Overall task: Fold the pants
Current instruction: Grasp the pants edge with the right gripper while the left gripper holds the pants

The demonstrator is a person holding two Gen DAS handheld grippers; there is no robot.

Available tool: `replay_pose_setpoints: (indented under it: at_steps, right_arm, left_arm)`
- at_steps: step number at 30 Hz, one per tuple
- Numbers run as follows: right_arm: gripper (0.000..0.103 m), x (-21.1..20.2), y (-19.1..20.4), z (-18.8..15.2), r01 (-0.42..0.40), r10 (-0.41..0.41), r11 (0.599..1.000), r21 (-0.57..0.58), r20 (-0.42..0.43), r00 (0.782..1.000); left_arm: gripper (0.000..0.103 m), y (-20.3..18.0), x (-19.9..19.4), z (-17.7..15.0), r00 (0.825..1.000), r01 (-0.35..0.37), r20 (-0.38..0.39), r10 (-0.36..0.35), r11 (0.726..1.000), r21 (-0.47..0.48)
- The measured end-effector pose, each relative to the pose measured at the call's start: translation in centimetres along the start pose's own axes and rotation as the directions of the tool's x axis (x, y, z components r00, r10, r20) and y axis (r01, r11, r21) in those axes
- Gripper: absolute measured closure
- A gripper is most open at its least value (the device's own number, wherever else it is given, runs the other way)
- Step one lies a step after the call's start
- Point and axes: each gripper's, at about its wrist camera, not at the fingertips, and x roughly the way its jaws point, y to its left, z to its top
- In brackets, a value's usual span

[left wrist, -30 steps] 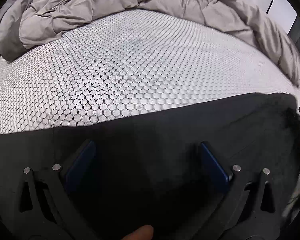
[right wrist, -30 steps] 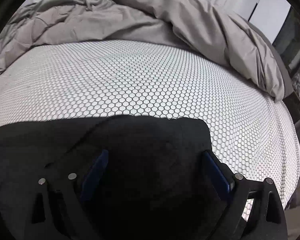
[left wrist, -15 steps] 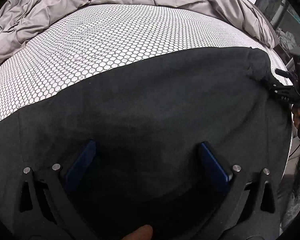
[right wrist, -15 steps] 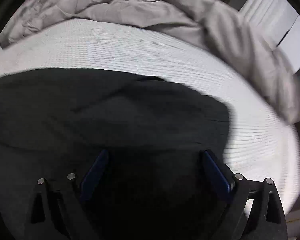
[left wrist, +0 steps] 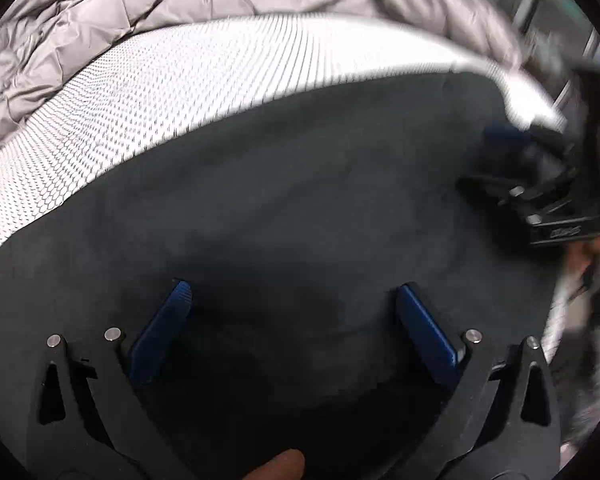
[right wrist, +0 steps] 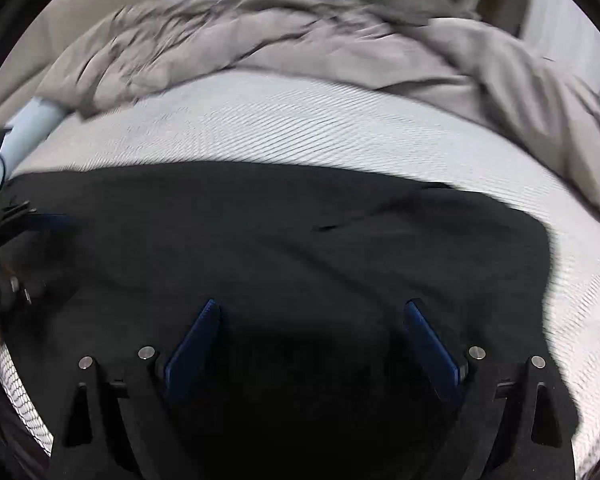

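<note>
1. Since 1 s ago: both cams had pulled back; the black pants (left wrist: 300, 184) filled much more of each view, mattress strip thinner.
2. Left gripper (left wrist: 290, 296): jaws spread wide, blue pads w/ nothing between, hovering over the pants. Right gripper (right wrist: 314, 312): same, jaws apart, nothing held.
3. Pants lay flat on the mattress (right wrist: 300, 120), near edge, spanning both views.
4. Hard to read: motion blur in both views; pant details (waist, legs) couldn't be told. A fingertip (left wrist: 278, 466) cut off at bottom edge.
5. Mattress had white hex-pattern cover; rumpled grey duvet (right wrist: 300, 36) bunched behind. Room beyond blurred.
</note>
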Motion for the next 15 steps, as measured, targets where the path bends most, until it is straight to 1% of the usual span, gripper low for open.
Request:
replay_pose_setpoints:
  at_steps: [2, 3, 5, 6, 7, 8, 9, 10, 11, 13, 14, 15]
  right_arm:
    - [0.009, 0.4, 0.0, -0.6, 0.029, -0.03, 0.999, -0.04, -0.025, 0.999]
    - [0.009, 0.2, -0.9, -1.0, 0.051, -0.052, 0.998, -0.036, -0.028, 0.998]
    - [0.009, -0.7, -4.3, -2.2, 0.152, -0.151, 0.988, 0.016, -0.035, 0.988]
    - [0.019, -1.3, -5.8, -2.9, 0.139, -0.138, 0.989, 0.051, -0.025, 0.99]
    - [0.023, -1.9, -7.4, -3.7, 0.059, -0.057, 0.993, 0.105, -0.018, 0.998]
    - [0.032, -2.3, -8.0, -4.1, 0.041, -0.039, 0.992, 0.119, -0.015, 0.999]
    - [0.035, -2.9, -8.1, -4.5, 0.041, -0.04, 0.993, 0.115, -0.005, 0.999]
    - [0.035, -3.3, -7.9, -4.7, 0.046, -0.046, 0.993, 0.105, -0.004, 0.999]
    - [0.035, -3.8, -7.5, -4.9, 0.07, -0.07, 0.994, 0.087, -0.002, 0.998]
    - [0.027, -4.7, -6.8, -5.1, 0.128, -0.128, 0.991, 0.047, 0.013, 0.992]
    - [0.024, -5.5, -6.3, -5.3, 0.154, -0.155, 0.988, 0.03, 0.032, 0.987]
    - [0.024, -6.2, -6.3, -5.6, 0.152, -0.154, 0.988, 0.027, 0.06, 0.986]
  left_arm:
    - [0.001, 0.1, -0.1, -0.2, 1.0, 0.01, 0.01, -0.01, 1.0, 0.006]
    - [0.001, 0.2, -0.2, -0.3, 1.0, 0.012, 0.011, -0.012, 1.0, 0.002]
    - [0.001, 0.6, -0.3, -0.5, 1.0, 0.019, 0.017, -0.019, 1.0, -0.012]
    - [0.001, 0.8, -0.3, -0.7, 1.0, 0.021, 0.018, -0.021, 1.0, -0.015]
    - [0.001, 0.9, -0.3, -0.8, 1.0, 0.02, 0.02, -0.02, 1.0, -0.015]
    - [0.001, 1.3, -0.1, -0.8, 1.0, 0.019, 0.02, -0.019, 1.0, -0.013]
    - [0.001, 1.3, -0.1, -0.8, 1.0, 0.016, 0.02, -0.016, 1.0, -0.012]
    - [0.001, 1.5, 0.0, -0.9, 1.0, 0.012, 0.02, -0.012, 1.0, -0.012]
    - [0.001, 1.5, 0.0, -0.8, 1.0, 0.008, 0.019, -0.008, 1.0, -0.012]
    - [0.001, 1.9, 0.2, -0.6, 1.0, 0.002, 0.019, -0.002, 1.0, -0.015]
    - [0.001, 1.9, 0.0, -0.6, 1.0, -0.005, 0.02, 0.006, 1.0, -0.02]
    - [0.001, 1.9, -0.2, -0.5, 1.0, -0.011, 0.022, 0.012, 1.0, -0.022]
